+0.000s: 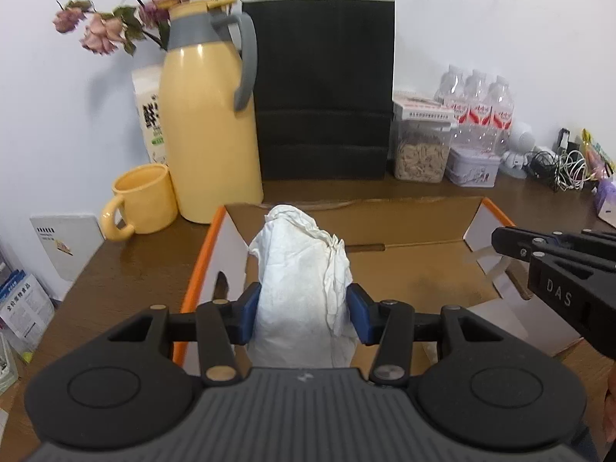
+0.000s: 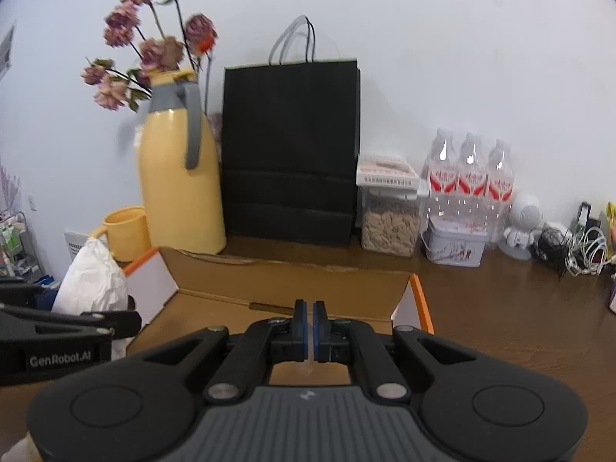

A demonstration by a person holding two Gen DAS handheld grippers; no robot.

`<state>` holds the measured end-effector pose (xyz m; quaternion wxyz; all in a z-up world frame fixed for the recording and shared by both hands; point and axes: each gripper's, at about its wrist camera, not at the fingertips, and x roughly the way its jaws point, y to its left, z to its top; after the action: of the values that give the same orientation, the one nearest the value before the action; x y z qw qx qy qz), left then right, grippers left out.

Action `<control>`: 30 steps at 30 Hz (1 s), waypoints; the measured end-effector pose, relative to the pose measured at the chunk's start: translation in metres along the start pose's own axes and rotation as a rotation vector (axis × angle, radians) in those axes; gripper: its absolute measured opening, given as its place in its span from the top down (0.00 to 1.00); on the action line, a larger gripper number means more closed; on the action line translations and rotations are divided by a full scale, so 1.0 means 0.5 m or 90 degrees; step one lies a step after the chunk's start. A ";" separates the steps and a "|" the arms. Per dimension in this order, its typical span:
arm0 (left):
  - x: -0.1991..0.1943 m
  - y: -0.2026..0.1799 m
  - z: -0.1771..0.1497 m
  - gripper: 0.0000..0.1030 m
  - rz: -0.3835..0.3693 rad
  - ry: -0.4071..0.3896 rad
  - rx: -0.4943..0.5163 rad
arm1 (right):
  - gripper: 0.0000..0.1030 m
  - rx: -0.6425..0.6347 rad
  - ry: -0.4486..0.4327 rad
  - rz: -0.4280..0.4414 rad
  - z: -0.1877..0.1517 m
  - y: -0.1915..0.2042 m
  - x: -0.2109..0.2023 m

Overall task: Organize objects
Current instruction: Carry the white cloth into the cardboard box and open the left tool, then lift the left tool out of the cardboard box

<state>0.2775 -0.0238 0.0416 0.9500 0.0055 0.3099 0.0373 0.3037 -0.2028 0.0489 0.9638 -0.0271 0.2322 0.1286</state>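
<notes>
One white crumpled bundle (image 1: 304, 281), left wrist view: pinched between the left gripper (image 1: 304, 313) pads, over the open cardboard box (image 1: 404, 265). Risk: soft wad slipping free. Yellow jug (image 1: 210, 115) at 11 o'clock, mug (image 1: 140, 202) at 10.

Right wrist view: right gripper (image 2: 309, 331) jaws together, empty; black bag (image 2: 290, 150) at 12, bottles (image 2: 471, 177) at 2.

The open cardboard box (image 2: 292, 288) lies empty and passable from above, while a yellow jug (image 1: 210, 115), mug (image 1: 140, 202) and black paper bag (image 1: 323, 88) crowd the desk (image 2: 500, 319) behind it.
</notes>
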 end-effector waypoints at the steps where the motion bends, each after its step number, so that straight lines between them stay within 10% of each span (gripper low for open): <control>1: 0.008 0.000 0.000 0.52 0.001 0.003 0.001 | 0.98 0.003 0.006 0.000 -0.002 -0.002 0.009; 6: 0.034 0.003 -0.001 0.46 -0.003 0.019 0.000 | 0.96 0.007 0.040 -0.004 -0.020 -0.004 0.051; 10: 0.035 0.003 -0.003 0.16 0.010 0.002 0.010 | 0.85 0.000 0.057 -0.017 -0.037 -0.003 0.068; 17: 0.029 0.020 -0.010 0.00 0.014 -0.019 -0.022 | 0.02 0.005 0.059 -0.021 -0.055 -0.007 0.063; 30: -0.010 0.031 -0.021 0.00 0.032 -0.033 -0.024 | 0.00 0.006 0.057 -0.009 -0.051 0.003 0.019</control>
<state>0.2662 -0.0088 0.0365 0.9566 -0.0037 0.2838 0.0667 0.3003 -0.2022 0.0221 0.9534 -0.0301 0.2753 0.1196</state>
